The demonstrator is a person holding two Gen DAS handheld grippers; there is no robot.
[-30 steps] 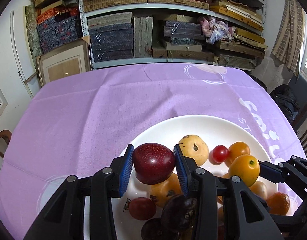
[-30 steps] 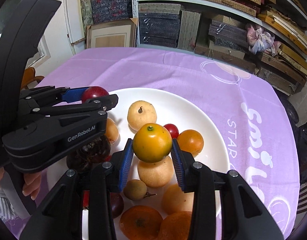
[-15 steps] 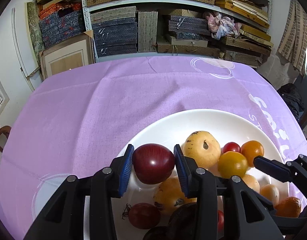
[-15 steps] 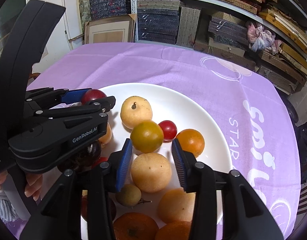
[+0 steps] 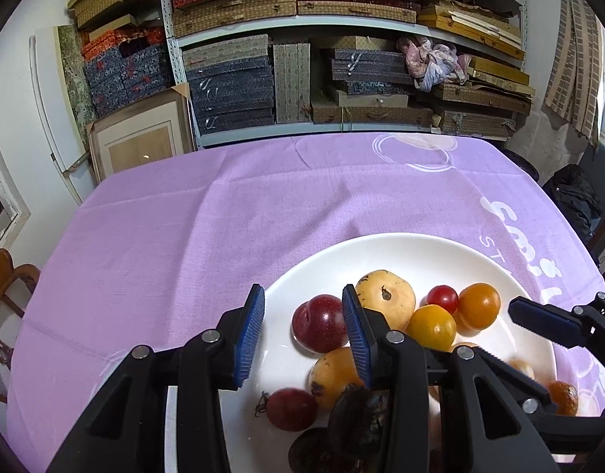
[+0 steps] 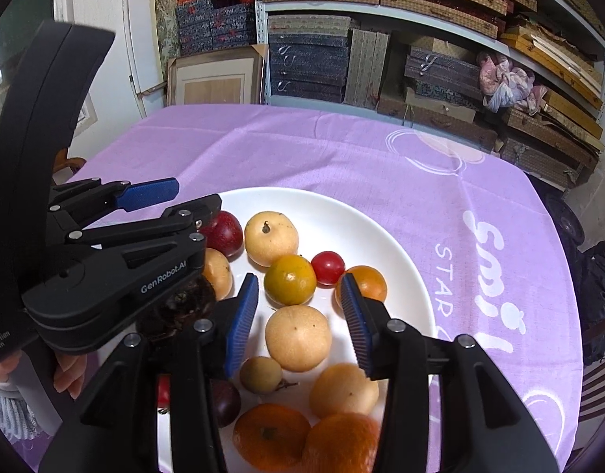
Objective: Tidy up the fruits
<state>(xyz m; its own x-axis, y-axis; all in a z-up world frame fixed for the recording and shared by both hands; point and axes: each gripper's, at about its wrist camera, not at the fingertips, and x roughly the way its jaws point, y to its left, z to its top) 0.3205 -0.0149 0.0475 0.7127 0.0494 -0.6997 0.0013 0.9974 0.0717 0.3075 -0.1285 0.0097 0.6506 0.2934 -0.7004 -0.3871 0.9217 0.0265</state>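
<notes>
A white plate (image 5: 432, 252) on the purple cloth holds several fruits. A dark red plum (image 5: 320, 329) lies on the plate's left part, beside a pale yellow fruit (image 5: 389, 299). My left gripper (image 5: 302, 339) is open and empty, above and just behind the plum. In the right wrist view my right gripper (image 6: 298, 323) is open and empty above the plate (image 6: 381, 236). An orange-yellow tomato (image 6: 290, 280) lies just beyond its fingertips, next to a small red tomato (image 6: 328, 267) and an orange one (image 6: 367, 282). The plum (image 6: 225, 233) shows by the left gripper (image 6: 176, 201).
Tangerines (image 6: 271, 435) and a pale round fruit (image 6: 297, 337) lie at the plate's near side. A dark wrinkled fruit (image 5: 357, 419) sits under my left gripper. Shelves of boxes (image 5: 302, 79) stand behind the table. A wooden chair (image 5: 3, 283) is at the left.
Both grippers have opened. The plum has dropped from the left gripper onto the plate, and the orange-yellow tomato from the right gripper onto the plate. Both grippers have drawn back.
</notes>
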